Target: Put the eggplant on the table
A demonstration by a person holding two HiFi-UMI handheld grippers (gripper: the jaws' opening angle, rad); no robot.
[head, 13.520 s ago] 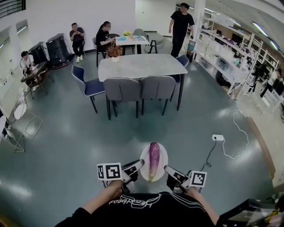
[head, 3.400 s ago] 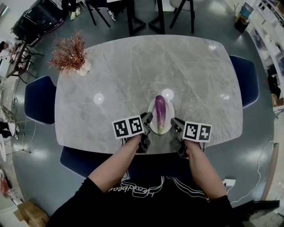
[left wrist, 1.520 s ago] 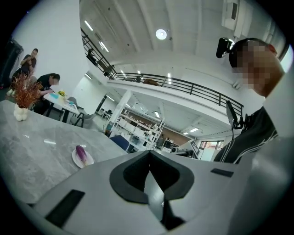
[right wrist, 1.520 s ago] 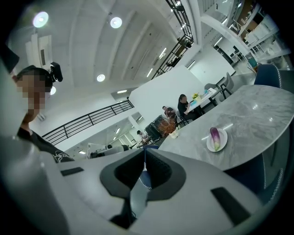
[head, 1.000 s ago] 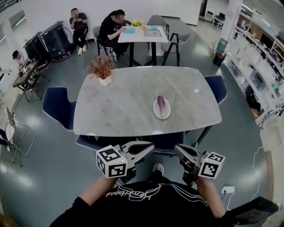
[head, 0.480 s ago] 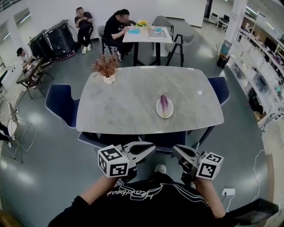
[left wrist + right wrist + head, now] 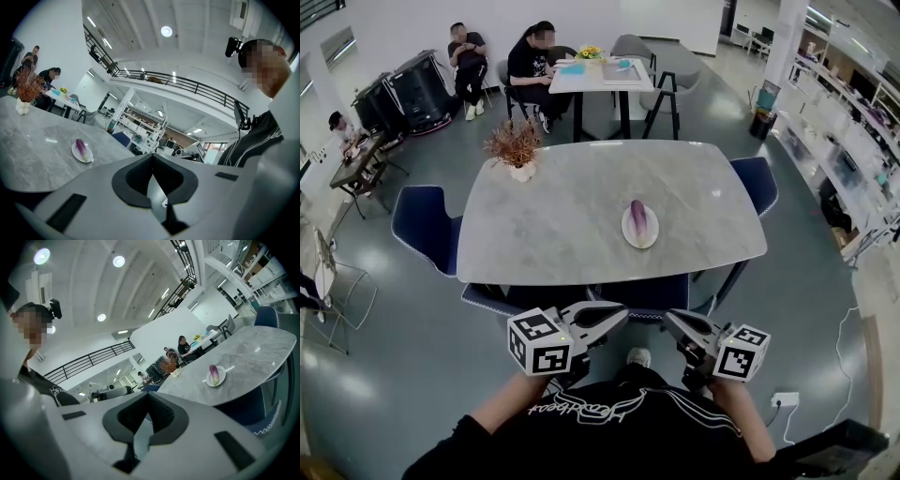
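Your left claw (image 7: 617, 310) and right claw (image 7: 671, 320) are both pressed together and empty, held by your body, well apart from the table (image 7: 553, 206). The job looks finished, so simply stand clear of it. The eggplant (image 7: 637, 217) lies alone on the white plate (image 7: 650, 239), toward the table's near right corner.

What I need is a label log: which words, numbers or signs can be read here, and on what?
White script on the person's black shirt: upside down, too blurred to read.
Left gripper and right gripper: square marker patterns only, no letters.
Nothing else legible.
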